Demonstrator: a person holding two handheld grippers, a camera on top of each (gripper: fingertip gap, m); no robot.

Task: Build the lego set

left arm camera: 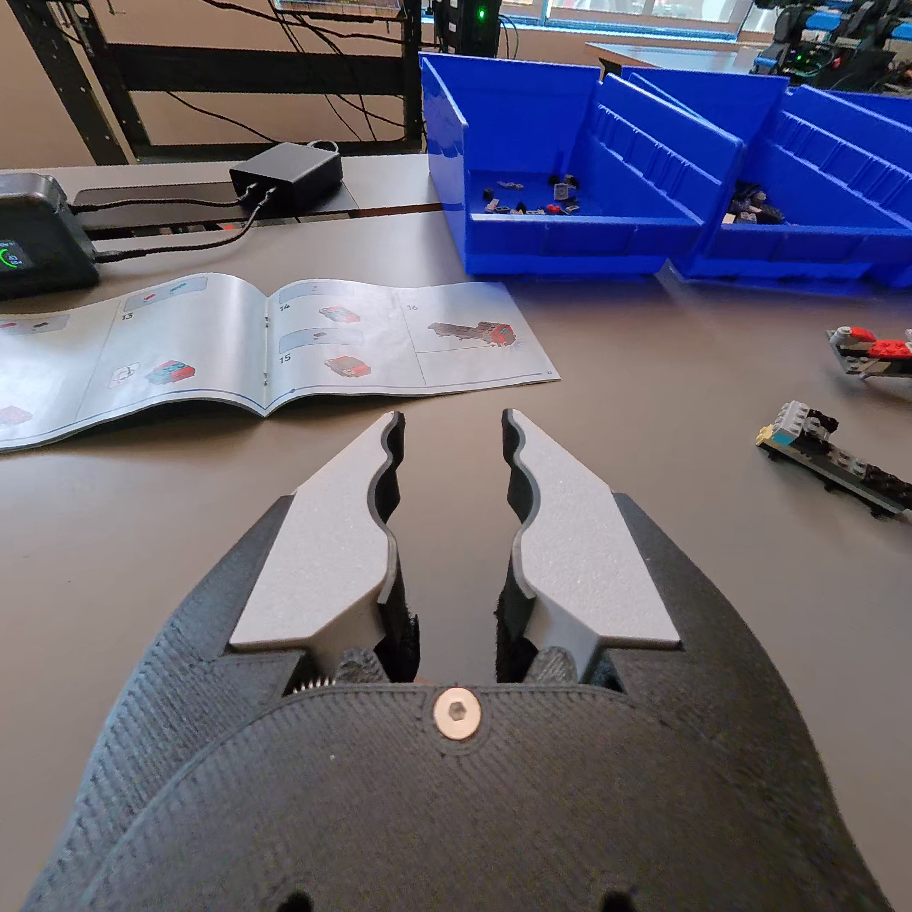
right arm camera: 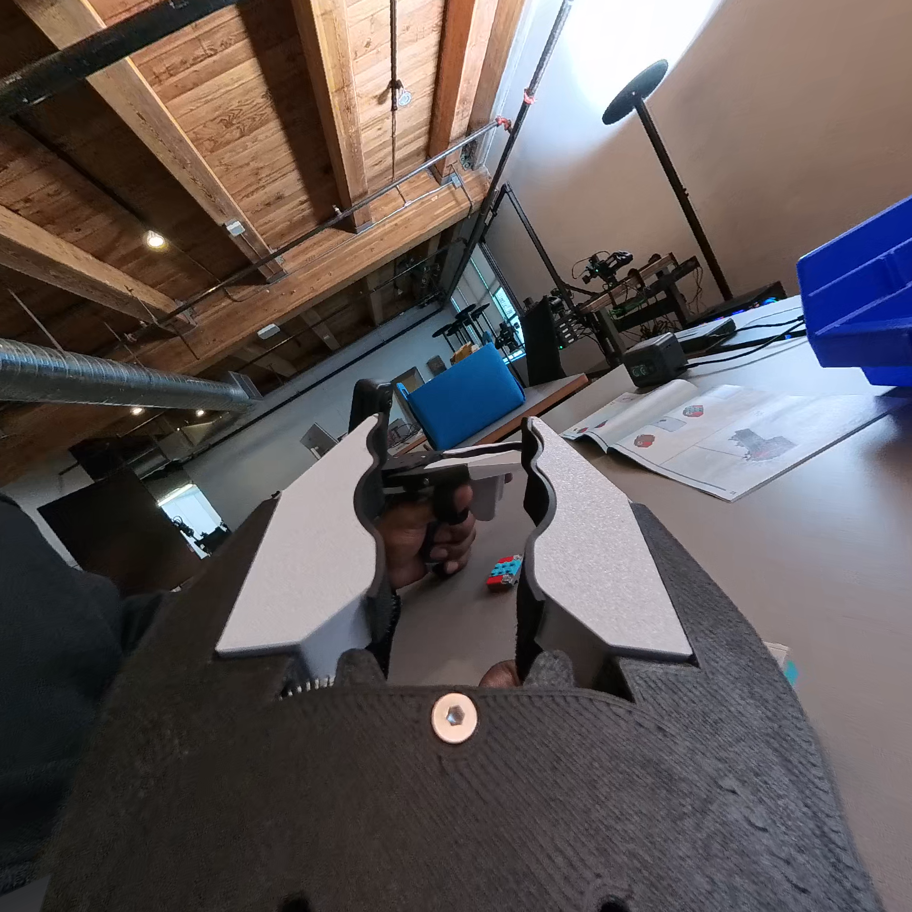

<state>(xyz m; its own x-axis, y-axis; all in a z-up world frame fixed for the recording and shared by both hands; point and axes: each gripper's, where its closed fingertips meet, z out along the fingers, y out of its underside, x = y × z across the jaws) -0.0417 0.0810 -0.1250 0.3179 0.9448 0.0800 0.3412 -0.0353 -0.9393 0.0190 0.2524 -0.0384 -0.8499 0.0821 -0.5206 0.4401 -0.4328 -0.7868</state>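
Lego block, red/teal, only in right view; bins only left

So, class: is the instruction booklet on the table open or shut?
Open. The instruction booklet lies spread flat on the table, two facing pages of build steps showing either side of its centre fold.

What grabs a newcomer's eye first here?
The blue bins at the table's far right, the nearest holding a few loose bricks. Then the open booklet lying flat ahead of the empty, open left gripper. The right gripper is tilted toward the ceiling, a small red-and-teal block beyond it.
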